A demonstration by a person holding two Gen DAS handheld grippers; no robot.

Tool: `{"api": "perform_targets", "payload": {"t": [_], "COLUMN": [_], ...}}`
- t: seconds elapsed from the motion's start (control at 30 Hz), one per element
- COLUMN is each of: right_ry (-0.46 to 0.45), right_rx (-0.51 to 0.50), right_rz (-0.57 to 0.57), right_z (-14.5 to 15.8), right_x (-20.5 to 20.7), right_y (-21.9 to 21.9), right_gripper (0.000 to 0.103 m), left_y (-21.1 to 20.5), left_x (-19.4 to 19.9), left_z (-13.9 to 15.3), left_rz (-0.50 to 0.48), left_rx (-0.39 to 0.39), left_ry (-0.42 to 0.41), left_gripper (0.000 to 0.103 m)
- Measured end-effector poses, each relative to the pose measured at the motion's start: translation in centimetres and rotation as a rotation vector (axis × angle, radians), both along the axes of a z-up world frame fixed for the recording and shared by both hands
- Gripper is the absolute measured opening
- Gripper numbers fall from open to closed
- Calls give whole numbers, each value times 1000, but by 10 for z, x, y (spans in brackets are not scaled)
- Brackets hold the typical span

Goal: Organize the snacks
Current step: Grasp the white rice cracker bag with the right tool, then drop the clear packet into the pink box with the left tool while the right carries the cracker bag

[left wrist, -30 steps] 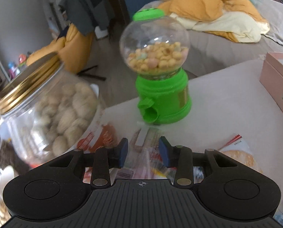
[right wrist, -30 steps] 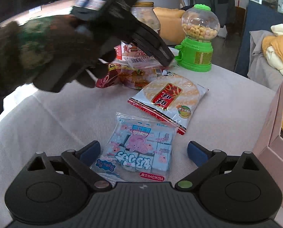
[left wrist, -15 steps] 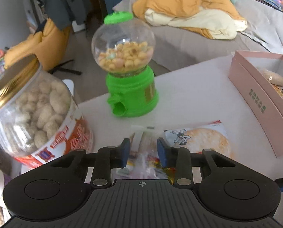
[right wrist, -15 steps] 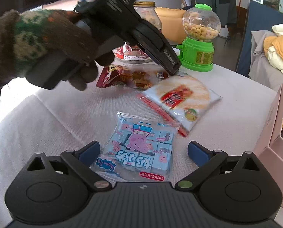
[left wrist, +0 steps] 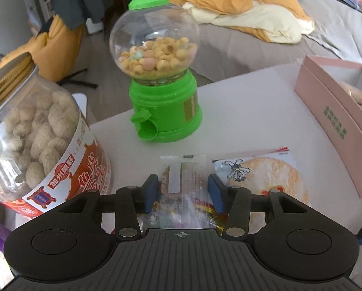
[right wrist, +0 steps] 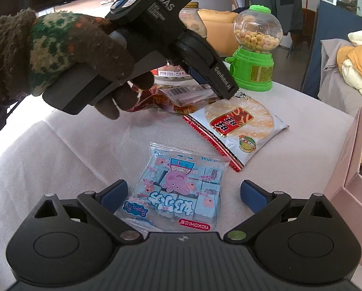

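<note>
My left gripper (left wrist: pixel 183 189) is open, its fingers either side of a clear snack packet (left wrist: pixel 183 179) lying on the white table; the packet also shows in the right wrist view (right wrist: pixel 190 95) under the left gripper body (right wrist: pixel 156 36). A rice cracker bag (left wrist: pixel 265 177) lies to its right, also seen in the right wrist view (right wrist: pixel 239 126). My right gripper (right wrist: pixel 183 194) is open, low over a blue Peppa Pig candy bag (right wrist: pixel 181 191), its fingers on both sides of it.
A green candy dispenser (left wrist: pixel 161 72) stands behind the packets. A big nut jar (left wrist: pixel 35 140) with a gold lid stands at the left. An open pink box (left wrist: pixel 336 121) holding snacks sits at the right, also at the right edge of the right wrist view (right wrist: pixel 358 160).
My left gripper has opened wider and shifted right over the clear packet. The rice cracker bag was pushed and turned a little. My right gripper has stayed in place.
</note>
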State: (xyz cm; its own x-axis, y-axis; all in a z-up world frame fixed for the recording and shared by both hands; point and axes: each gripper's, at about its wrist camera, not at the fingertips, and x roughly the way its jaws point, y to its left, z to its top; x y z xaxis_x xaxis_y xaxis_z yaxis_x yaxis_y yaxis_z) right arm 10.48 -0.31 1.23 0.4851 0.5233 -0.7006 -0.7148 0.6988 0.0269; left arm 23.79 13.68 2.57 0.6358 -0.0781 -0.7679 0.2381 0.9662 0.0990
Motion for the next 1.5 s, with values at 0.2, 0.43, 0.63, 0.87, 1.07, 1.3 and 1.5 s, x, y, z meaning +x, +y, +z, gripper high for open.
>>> {"api": "perform_targets", "payload": {"t": [0.2, 0.43, 0.63, 0.87, 1.07, 1.3, 1.5], "right_ry": [0, 2, 10, 23, 70, 20, 163], "right_rx": [0, 1, -1, -32, -86, 35, -34], "right_rz": [1, 3, 9, -5, 8, -240, -422], "right_z": [0, 0, 0, 2, 14, 59, 30], "right_x": [0, 0, 2, 1, 4, 52, 110], "right_y": [0, 0, 1, 5, 8, 6, 27], "right_gripper": [100, 101, 103, 103, 94, 95, 95], "left_y": [17, 53, 57, 76, 75, 70, 70], "left_x": [-18, -137, -212, -217, -219, -220, -220], "left_z": [-3, 17, -12, -24, -25, -26, -26], "left_rz": [80, 326, 380, 437, 437, 437, 437], "left_rx": [-132, -346, -390, -496, -512, -498, -501], "left_ry": [-29, -230, -234, -235, -242, -243, -244], "left_gripper": [43, 42, 43, 44, 44, 44, 44]}}
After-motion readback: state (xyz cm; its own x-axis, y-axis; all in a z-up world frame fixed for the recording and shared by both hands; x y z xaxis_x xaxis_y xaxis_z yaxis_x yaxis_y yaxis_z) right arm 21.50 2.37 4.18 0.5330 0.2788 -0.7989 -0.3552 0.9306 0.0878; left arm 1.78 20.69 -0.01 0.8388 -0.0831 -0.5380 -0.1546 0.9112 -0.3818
